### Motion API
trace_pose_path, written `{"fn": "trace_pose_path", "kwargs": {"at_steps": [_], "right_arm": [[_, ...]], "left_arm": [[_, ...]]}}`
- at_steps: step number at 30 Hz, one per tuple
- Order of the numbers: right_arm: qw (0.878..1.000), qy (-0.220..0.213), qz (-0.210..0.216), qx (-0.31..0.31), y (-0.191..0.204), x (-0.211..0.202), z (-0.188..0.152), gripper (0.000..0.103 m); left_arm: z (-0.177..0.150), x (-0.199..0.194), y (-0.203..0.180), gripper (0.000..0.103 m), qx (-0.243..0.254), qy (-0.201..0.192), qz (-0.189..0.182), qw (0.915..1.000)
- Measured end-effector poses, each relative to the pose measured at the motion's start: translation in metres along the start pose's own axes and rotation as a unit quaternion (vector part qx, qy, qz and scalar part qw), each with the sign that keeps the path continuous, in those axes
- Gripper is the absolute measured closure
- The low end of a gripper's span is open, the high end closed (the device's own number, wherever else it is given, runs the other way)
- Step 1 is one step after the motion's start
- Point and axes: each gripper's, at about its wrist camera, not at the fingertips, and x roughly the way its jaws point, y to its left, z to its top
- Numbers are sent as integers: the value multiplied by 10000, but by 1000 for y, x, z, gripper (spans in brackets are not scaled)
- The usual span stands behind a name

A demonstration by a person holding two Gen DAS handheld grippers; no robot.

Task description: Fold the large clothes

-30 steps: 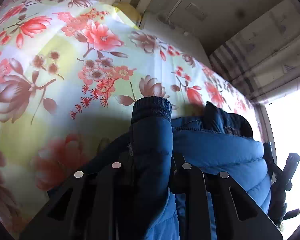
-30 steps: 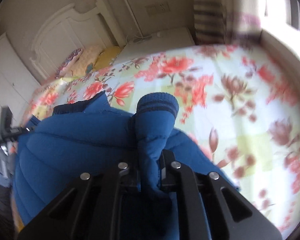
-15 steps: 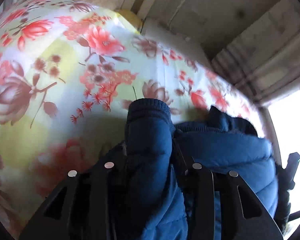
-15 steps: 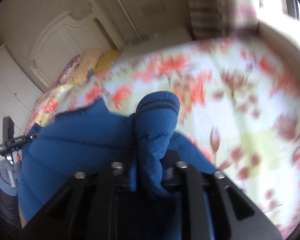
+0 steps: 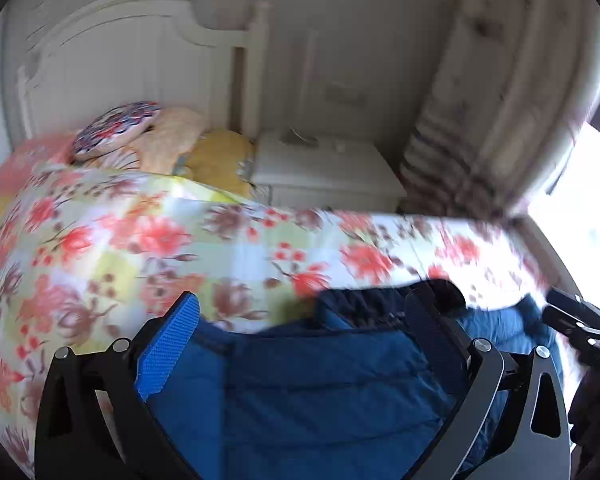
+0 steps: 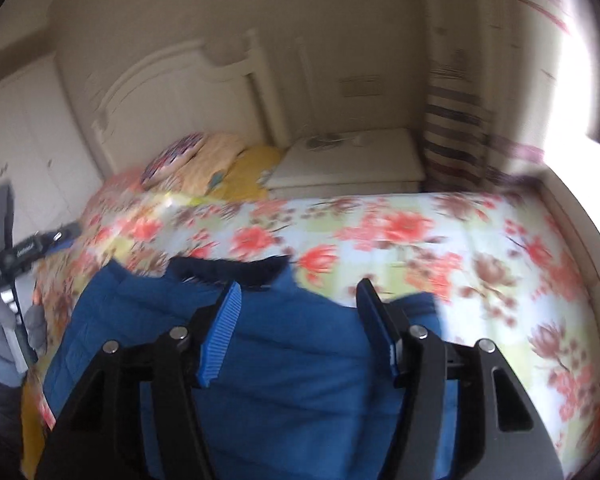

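A blue puffer jacket [image 5: 320,392] lies on the floral bedspread [image 5: 140,248], its dark collar toward the headboard. It also shows in the right wrist view [image 6: 292,360]. My left gripper [image 5: 300,312] is open and empty above the jacket, its blue-padded fingers [image 5: 168,344] spread wide. My right gripper [image 6: 298,296] is open and empty above the jacket, with blue pads [image 6: 220,332] apart. The right gripper shows at the right edge of the left wrist view [image 5: 572,320]. The left gripper shows at the left edge of the right wrist view [image 6: 16,256].
Pillows [image 5: 140,136] lie at the head of the bed by a white headboard [image 5: 120,60]. A white nightstand [image 5: 324,168] stands beside the bed. A striped curtain [image 6: 456,136] hangs by a bright window [image 6: 580,80]. The bedspread [image 6: 460,248] extends right of the jacket.
Both grippers let go of the sleeve cuffs and opened. Both lifted and tilted up, so the headboard and nightstand came into view. The sleeves now lie on the jacket.
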Motion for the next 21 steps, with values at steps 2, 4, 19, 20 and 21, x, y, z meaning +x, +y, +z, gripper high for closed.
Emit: {"fn": "trace_pose_path", "kwargs": {"at_steps": [2, 4, 19, 20, 21], "right_arm": [[9984, 372, -125, -415, 30, 28, 1, 44], [9932, 714, -412, -826, 53, 59, -5, 46], [9888, 1332, -261, -621, 40, 115, -38, 47], [9890, 1320, -264, -619, 40, 115, -37, 47], [9892, 1298, -269, -628, 41, 114, -38, 47]], "left_arm": [[-6, 29, -25, 4, 268, 353, 56, 9990], [-20, 54, -37, 4, 468, 653, 124, 9967], [-55, 107, -35, 4, 499, 1121, 318, 9919], [-56, 107, -35, 4, 494, 1127, 309, 9919], [-54, 108, -35, 4, 489, 1145, 303, 9918]]}}
